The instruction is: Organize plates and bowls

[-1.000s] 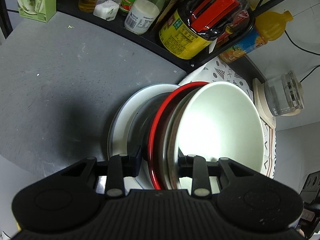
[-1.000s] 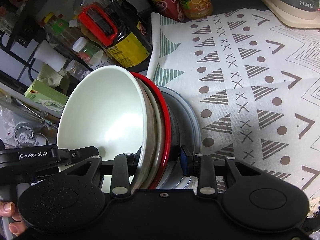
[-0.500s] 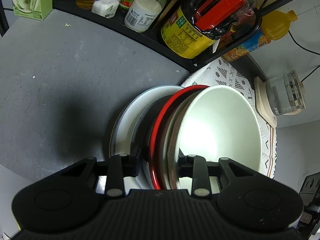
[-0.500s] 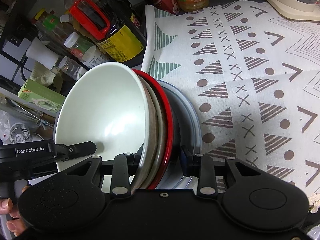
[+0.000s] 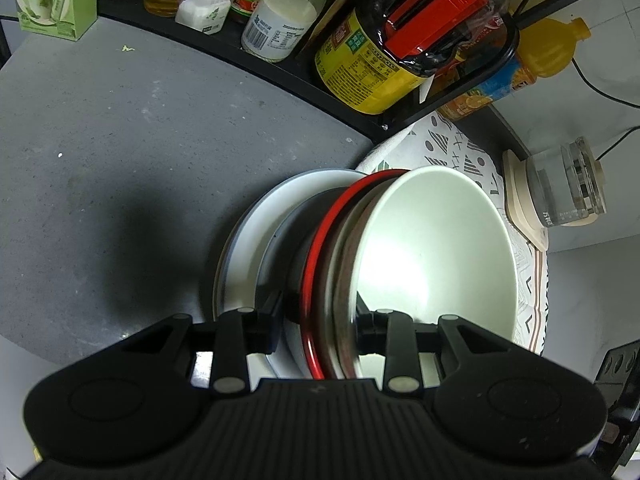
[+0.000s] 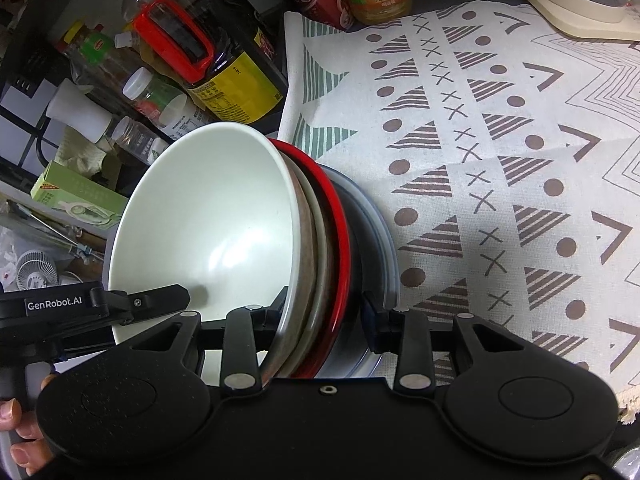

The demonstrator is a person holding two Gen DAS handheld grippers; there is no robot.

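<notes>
Stack count: 1 white bowl [image 5: 436,240] on top, a brownish bowl [image 6: 306,240] under it, 1 red-rimmed dish [image 5: 316,264] next, a dark one [image 5: 292,236] below that, 1 pale grey-rimmed plate [image 5: 256,248] at the bottom. Five pieces nested, as far as the edges show.

The stack sits tilted on edge, rims running from 6 to 12 o'clock in both wrist views. White bowl is glossy and clean inside, with a glare spot at centre.

Left tool [image 5: 316,324]: clamped across the stack's near edge, one finger on the plate side at 9 o'clock, the other inside the white bowl at 3 o'clock.

Right tool [image 6: 320,312]: straddles the same rims from the other side, left finger inside the white bowl; jaws have just been opening a bit, stack between them. Cannot tell whether the right pad touches the plate.

Stack is over the seam between grey bench [image 5: 120,152] and patterned cloth [image 6: 500,140]. Rack with bottles at 12 o'clock. 1 glass kettle [image 5: 568,188] at 3 o'clock in the left view. A hand [image 6: 16,432] shows at 8 o'clock in the right view.
</notes>
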